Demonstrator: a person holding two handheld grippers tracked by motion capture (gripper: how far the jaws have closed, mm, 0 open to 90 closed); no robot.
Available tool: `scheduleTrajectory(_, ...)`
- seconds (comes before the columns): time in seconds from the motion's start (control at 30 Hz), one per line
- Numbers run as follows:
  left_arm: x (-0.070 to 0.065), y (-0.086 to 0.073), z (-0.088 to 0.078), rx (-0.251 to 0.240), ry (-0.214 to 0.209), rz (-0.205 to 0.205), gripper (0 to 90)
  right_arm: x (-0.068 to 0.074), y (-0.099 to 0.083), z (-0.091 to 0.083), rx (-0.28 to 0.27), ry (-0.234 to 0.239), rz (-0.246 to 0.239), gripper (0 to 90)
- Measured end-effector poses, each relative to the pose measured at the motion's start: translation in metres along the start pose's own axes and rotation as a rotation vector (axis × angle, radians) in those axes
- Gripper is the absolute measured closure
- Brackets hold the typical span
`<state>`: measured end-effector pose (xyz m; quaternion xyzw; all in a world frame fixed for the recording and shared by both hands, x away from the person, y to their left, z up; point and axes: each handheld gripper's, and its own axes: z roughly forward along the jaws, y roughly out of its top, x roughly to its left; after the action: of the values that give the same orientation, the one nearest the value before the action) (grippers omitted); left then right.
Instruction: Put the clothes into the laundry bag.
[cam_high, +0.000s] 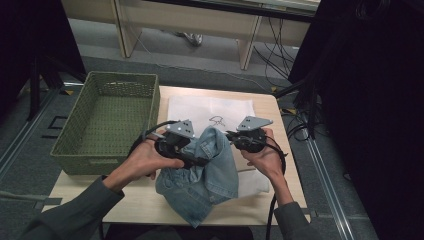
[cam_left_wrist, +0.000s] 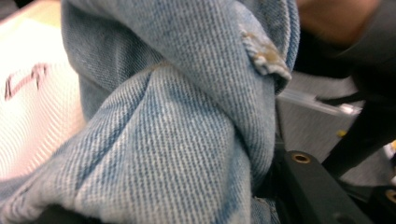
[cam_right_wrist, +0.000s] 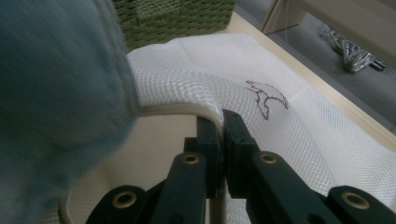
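Note:
A light-blue denim garment (cam_high: 212, 172) hangs bunched over the table's front middle. My left gripper (cam_high: 199, 161) is shut on it; in the left gripper view the gathered denim (cam_left_wrist: 177, 130) is wedged between the black jaws. Under it lies a white mesh cloth (cam_high: 200, 107) with a small dark logo (cam_high: 216, 120). My right gripper (cam_high: 230, 135) is shut on that cloth's edge, which is lifted a little. In the right gripper view the jaws (cam_right_wrist: 223, 119) pinch the hemmed edge of the mesh (cam_right_wrist: 299, 130), with blurred denim (cam_right_wrist: 51, 93) at the left.
A green woven basket (cam_high: 107, 82) stands at the table's left, its inside empty. The wooden tabletop (cam_high: 135, 200) shows bare at the front left. Beyond the table are pale desk legs and cables on a grey floor; dark curtains hang on both sides.

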<state>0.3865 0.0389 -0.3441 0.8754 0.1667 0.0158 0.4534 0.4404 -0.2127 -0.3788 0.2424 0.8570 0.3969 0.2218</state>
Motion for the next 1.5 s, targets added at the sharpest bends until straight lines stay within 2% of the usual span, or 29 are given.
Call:
scheduleTrajectory(0.07,0.002,-0.002,0.007,0.016,0.017,0.008,65.3,-0.001,0.0,0.0,-0.002,-0.008,-0.019,87.6)
scheduleTrajectory(0.1,0.007,-0.006,0.022,0.07,0.042,0.03,65.2,0.0,0.0,0.001,0.007,-0.014,-0.007,87.6)
scheduleTrajectory(0.13,0.007,-0.008,0.028,0.076,0.044,0.007,65.2,0.0,0.0,0.002,0.006,-0.018,-0.014,87.6)
scheduleTrajectory(0.2,0.01,-0.012,0.042,0.136,0.037,0.033,65.1,0.002,0.002,0.002,0.014,-0.015,-0.028,87.6)
scheduleTrajectory(0.27,0.013,-0.016,0.056,0.177,0.064,0.056,65.1,0.003,0.003,0.003,0.015,-0.018,-0.041,87.7)
scheduleTrajectory(0.33,0.016,-0.021,0.069,0.213,0.074,0.034,65.0,0.004,0.004,0.003,0.022,-0.024,-0.046,87.7)
scheduleTrajectory(0.47,0.013,-0.03,0.089,0.238,0.03,0.006,64.6,0.006,0.005,0.005,0.03,-0.022,-0.059,87.8)
scheduleTrajectory(0.5,0.009,-0.03,0.092,0.248,0.016,0.023,64.5,0.008,0.005,0.005,0.037,-0.022,-0.043,87.8)
scheduleTrajectory(0.53,0.009,-0.03,0.092,0.248,0.016,0.023,64.3,0.007,0.005,0.006,0.031,-0.023,-0.062,87.8)
scheduleTrajectory(0.57,-0.001,-0.029,0.097,0.261,0.001,0.057,64.0,0.007,0.006,0.005,0.023,-0.019,-0.056,87.8)
scheduleTrajectory(0.6,0.003,-0.028,0.101,0.265,0.018,0.03,63.8,0.007,0.006,0.005,0.023,-0.021,-0.035,87.8)
scheduleTrajectory(0.63,0.012,-0.028,0.103,0.268,0.043,0.029,63.7,0.006,0.007,0.004,0.018,-0.021,-0.053,87.8)
scheduleTrajectory(0.7,0.028,-0.029,0.107,0.269,0.102,-0.048,63.5,0.009,0.007,0.003,0.033,-0.025,-0.05,87.8)
scheduleTrajectory(0.73,0.028,-0.029,0.107,0.269,0.102,-0.048,62.9,0.01,0.007,0.003,0.038,-0.025,-0.067,87.8)
scheduleTrajectory(0.77,0.042,-0.032,0.109,0.266,0.166,-0.104,61.1,0.011,0.006,0.005,0.045,-0.01,-0.09,87.8)
scheduleTrajectory(0.9,0.045,-0.033,0.113,0.28,0.199,-0.115,46.6,0.013,0.005,0.009,0.061,-0.027,-0.069,87.8)
scheduleTrajectory(0.93,0.045,-0.033,0.113,0.28,0.199,-0.115,42.3,0.013,0.004,0.009,0.063,-0.022,-0.07,87.8)
scheduleTrajectory(1.0,0.04,-0.033,0.11,0.253,0.133,-0.165,29.8,0.011,0.002,0.011,0.069,-0.016,-0.082,87.7)
scheduleTrajectory(1.07,0.034,-0.03,0.101,0.214,0.121,-0.19,23.4,0.01,0.0,0.01,0.074,-0.029,-0.07,87.7)
scheduleTrajectory(1.1,0.034,-0.03,0.101,0.214,0.121,-0.19,21.5,0.01,0.0,0.01,0.074,-0.029,-0.07,87.7)
scheduleTrajectory(1.13,0.029,-0.025,0.081,0.171,0.137,-0.188,17.3,0.009,-0.001,0.01,0.079,-0.027,-0.063,87.7)
scheduleTrajectory(1.2,0.027,-0.022,0.065,0.14,0.127,-0.168,16.7,0.009,-0.002,0.01,0.08,-0.031,-0.067,87.7)
scheduleTrajectory(1.23,0.028,-0.021,0.052,0.138,0.139,-0.16,16.5,0.008,-0.002,0.01,0.082,-0.034,-0.07,87.7)
scheduleTrajectory(1.27,0.028,-0.021,0.052,0.138,0.139,-0.16,16.4,0.008,-0.002,0.01,0.082,-0.034,-0.07,87.7)
scheduleTrajectory(1.3,0.033,-0.021,0.036,0.109,0.258,-0.152,15.7,0.009,-0.002,0.01,0.091,-0.023,-0.046,87.7)
scheduleTrajectory(1.33,0.033,-0.021,0.036,0.109,0.258,-0.152,15.7,0.009,-0.002,0.01,0.087,-0.019,-0.059,87.7)
scheduleTrajectory(1.37,0.046,-0.025,0.025,0.109,0.287,-0.176,15.7,0.008,-0.002,0.011,0.081,-0.028,-0.072,87.6)
scheduleTrajectory(1.4,0.051,-0.027,0.022,0.107,0.286,-0.203,15.7,0.008,-0.002,0.01,0.087,-0.026,-0.063,87.6)
scheduleTrajectory(1.5,0.064,-0.035,0.027,0.134,0.303,-0.256,15.7,0.008,-0.002,0.011,0.084,-0.03,-0.059,87.6)
